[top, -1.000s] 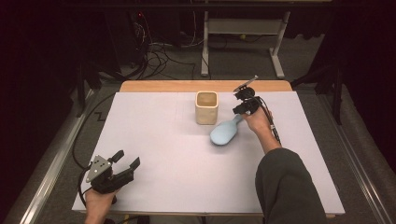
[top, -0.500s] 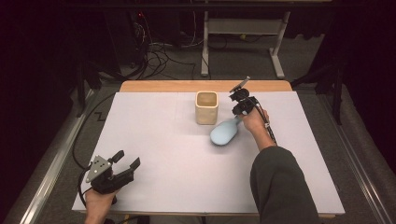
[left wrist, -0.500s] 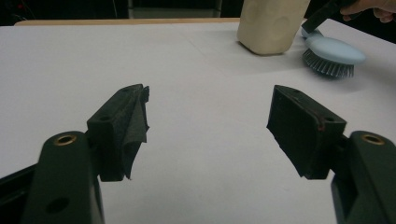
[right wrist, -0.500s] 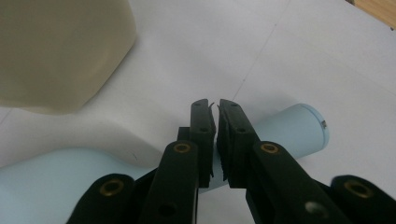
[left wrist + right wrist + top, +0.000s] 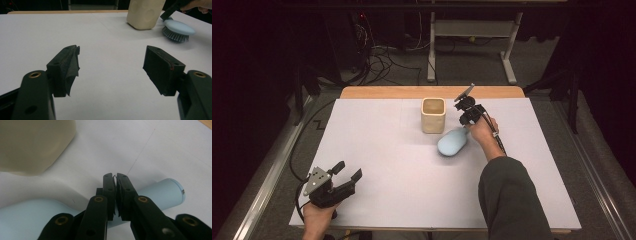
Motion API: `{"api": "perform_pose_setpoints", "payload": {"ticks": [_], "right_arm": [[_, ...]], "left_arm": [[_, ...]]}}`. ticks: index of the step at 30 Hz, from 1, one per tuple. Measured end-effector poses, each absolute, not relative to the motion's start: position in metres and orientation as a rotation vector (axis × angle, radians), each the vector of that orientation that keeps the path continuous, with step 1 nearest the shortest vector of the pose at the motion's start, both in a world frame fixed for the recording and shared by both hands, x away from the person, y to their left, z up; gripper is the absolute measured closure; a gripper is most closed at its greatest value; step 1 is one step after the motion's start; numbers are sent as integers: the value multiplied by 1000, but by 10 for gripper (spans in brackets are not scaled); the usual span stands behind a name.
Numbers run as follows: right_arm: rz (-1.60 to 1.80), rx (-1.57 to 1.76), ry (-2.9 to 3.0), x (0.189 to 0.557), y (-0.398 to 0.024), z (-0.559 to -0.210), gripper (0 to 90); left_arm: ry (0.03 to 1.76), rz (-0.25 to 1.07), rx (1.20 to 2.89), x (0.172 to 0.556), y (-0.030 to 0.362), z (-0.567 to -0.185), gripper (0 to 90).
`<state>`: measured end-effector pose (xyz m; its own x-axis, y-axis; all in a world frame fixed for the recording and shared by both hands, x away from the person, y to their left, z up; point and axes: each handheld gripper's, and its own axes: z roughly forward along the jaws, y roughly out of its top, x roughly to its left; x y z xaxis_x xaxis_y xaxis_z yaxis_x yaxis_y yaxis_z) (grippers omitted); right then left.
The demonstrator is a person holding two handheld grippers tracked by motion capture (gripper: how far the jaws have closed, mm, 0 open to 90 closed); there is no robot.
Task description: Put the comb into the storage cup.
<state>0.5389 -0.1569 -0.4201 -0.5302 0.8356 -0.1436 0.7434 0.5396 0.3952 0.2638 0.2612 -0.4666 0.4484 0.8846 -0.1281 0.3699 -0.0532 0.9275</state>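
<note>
A white sheet covers the table (image 5: 377, 150), leaving a strip of bare wood along the far edge; beyond it lies grey carpet with a tangle of dark cables and the legs of a pale metal stand, and the room around is dark. A metal rail runs along the floor at the left side of the table. The middle and the near half of the sheet lie open between the two hands. Near the far edge stands a cream cup (image 5: 433, 115), upright with its mouth up, and just beside it toward the person's right lies a light blue brush (image 5: 452, 142). The right tongs (image 5: 468, 120) sit over the brush's handle end; their jaws have just been closing, and in the right gripper view (image 5: 115, 195) they stand pressed together above the pale handle, with nothing visible between them, so no grip on the brush can be made out. The left tongs (image 5: 347, 175) rest at the near left corner, well apart from the cup and brush, jaws spread wide and holding nothing. The left gripper view (image 5: 112, 65) shows the dark bristles facing down onto the sheet, which the high view cannot show.
</note>
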Motion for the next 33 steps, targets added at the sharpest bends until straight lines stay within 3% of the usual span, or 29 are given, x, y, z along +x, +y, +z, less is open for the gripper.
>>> {"api": "perform_pose_setpoints", "payload": {"ticks": [33], "right_arm": [[413,1325,2545,512,-176,-420,898]], "left_arm": [[1104,610,1646,264,259,-466,292]]}}
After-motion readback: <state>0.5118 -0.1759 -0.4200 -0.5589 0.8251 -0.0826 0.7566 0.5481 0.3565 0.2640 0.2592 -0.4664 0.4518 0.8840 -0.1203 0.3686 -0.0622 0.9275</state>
